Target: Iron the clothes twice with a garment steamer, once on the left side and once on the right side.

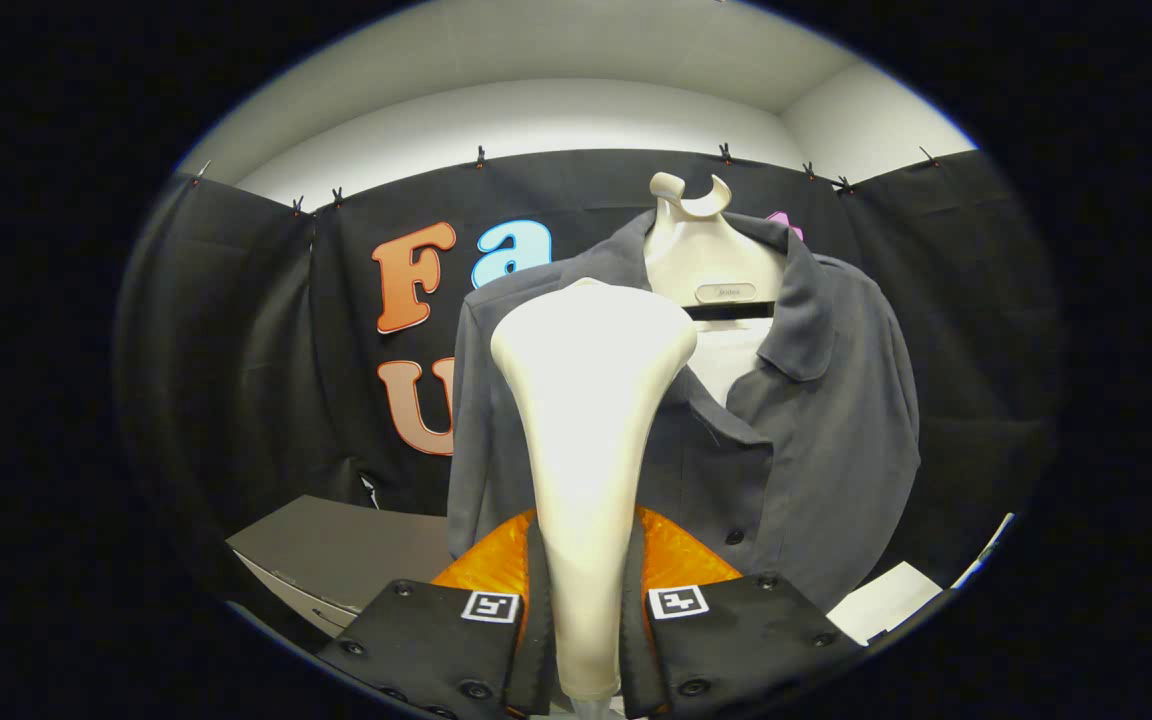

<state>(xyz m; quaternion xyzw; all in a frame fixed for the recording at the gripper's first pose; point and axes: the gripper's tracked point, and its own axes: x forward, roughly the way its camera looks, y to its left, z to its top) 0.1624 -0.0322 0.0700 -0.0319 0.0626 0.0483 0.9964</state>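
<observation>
Two fingers (511,630) of the tool (586,640) clamped on the slim handle of a cream garment steamer (586,400), one on each side, both pressed against it. Steamer held upright, widened head uppermost, just ahead of the fingers and blocking much of the shirt's left front panel. Dark grey button-up shirt (816,420) hung beyond the steamer on a cream hanger form (701,250) with a hooked top, collar open, pale inner panel visible at the neck. Whether the steamer head touched the fabric: could not tell. Two dark buttons seen low on the placket, right of the steamer handle. Black cloth wall (236,350) behind everything, clipped along its top edge, white wall and ceiling above. Grey counter (336,545) low down, left of the fingers, beneath the shirt's hem. White sheet or flat box (881,600) low down, right of the fingers, near the shirt's lower edge; exact nature unclear. Square black-and-white markers seen on top of each finger block.
</observation>
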